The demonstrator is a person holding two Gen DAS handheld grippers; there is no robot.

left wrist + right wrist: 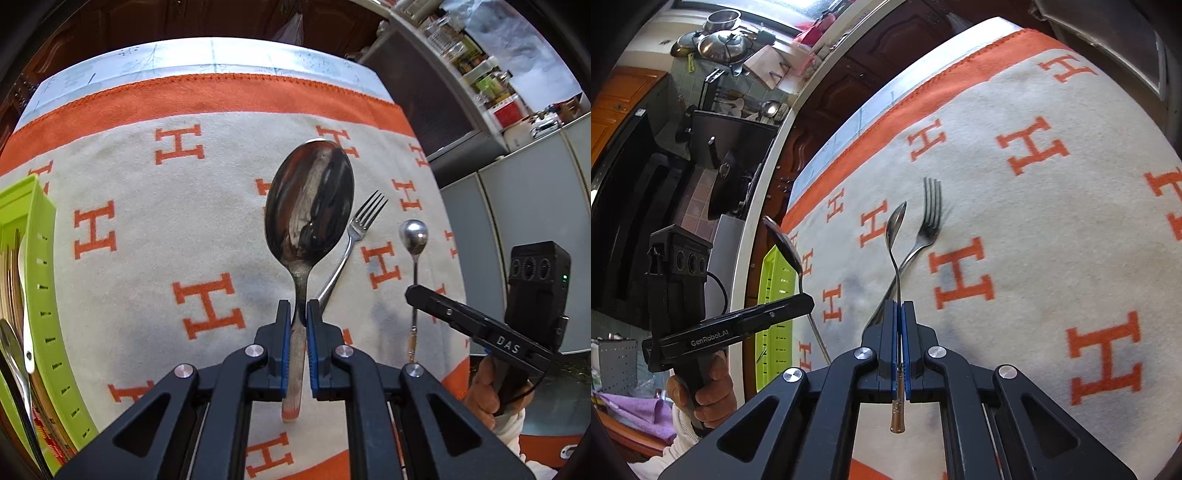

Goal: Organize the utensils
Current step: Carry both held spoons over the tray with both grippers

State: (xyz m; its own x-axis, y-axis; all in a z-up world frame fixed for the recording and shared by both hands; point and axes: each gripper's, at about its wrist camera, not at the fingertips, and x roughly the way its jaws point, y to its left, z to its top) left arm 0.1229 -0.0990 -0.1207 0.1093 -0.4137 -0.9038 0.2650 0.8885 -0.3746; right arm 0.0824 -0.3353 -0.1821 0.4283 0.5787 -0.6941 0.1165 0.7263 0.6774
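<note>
Claws of both hands hold cutlery above a table covered by a cream blanket [155,236] with orange H letters and an orange border. The left claw [298,314] is closed narrowly on the handle of a large, dark, tarnished metal spoon [309,206]; its blue pads [283,354] press the handle from both sides, the bowl points away from the camera, and the end of the handle sticks out behind the jaws. In the right wrist view this same spoon is seen lifted over the left edge of the table, near the tray. The right claw [898,314] is closed fully on the thin stem of a small silver teaspoon with a brown tip on its handle [896,229]; the small bowl stands up in front of the fingers and the brown tip hangs out behind them. A silver metal fork [360,229] lies flat on the blanket between the two claws, with its tines pointing away, and nothing touches it. At the left edge of the table stands a lime-green plastic cutlery tray with slots in its wall [44,295], and some utensils already lie inside it; I cannot tell exactly which ones. A hand [484,391] grips the black handle of the right claw.
</note>
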